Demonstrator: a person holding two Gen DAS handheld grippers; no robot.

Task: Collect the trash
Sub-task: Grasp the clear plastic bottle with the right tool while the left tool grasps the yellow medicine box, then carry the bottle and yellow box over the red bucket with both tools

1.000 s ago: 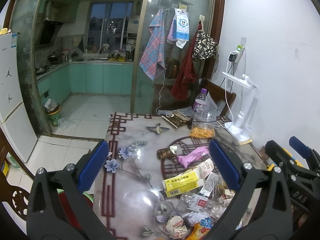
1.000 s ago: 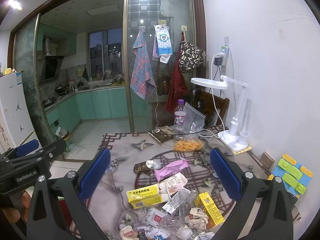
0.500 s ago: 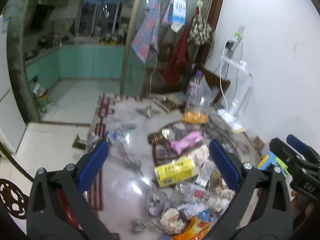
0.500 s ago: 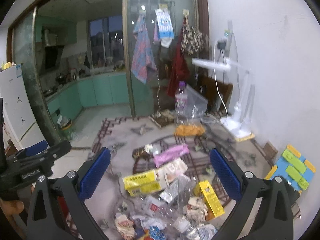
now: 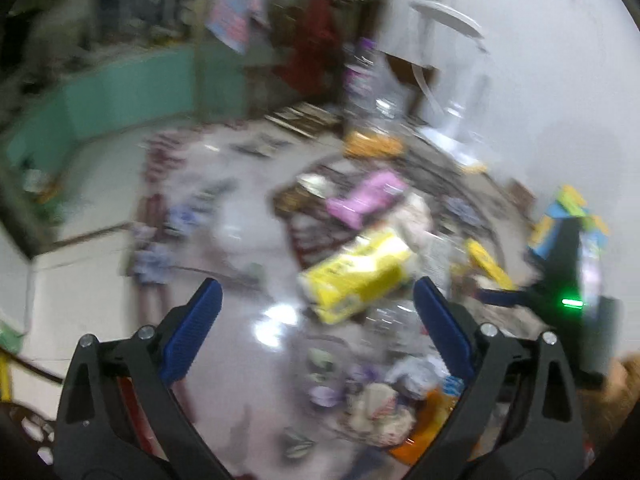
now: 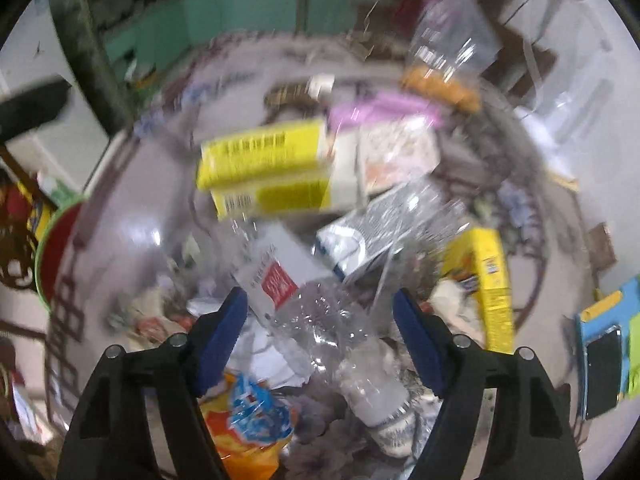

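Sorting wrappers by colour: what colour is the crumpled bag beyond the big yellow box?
Pink; the crumpled bag shows best in the left wrist view.

Both my wrist views are smeared with motion blur. On the left one, the kitchen cabinets and hanging cloths are streaks, and I can't read the yellow packet. On the right one, the print on the yellow carton is illegible, and the crushed clear bottle blends into the wrappers. The orange snack bag is partly hidden behind a finger.
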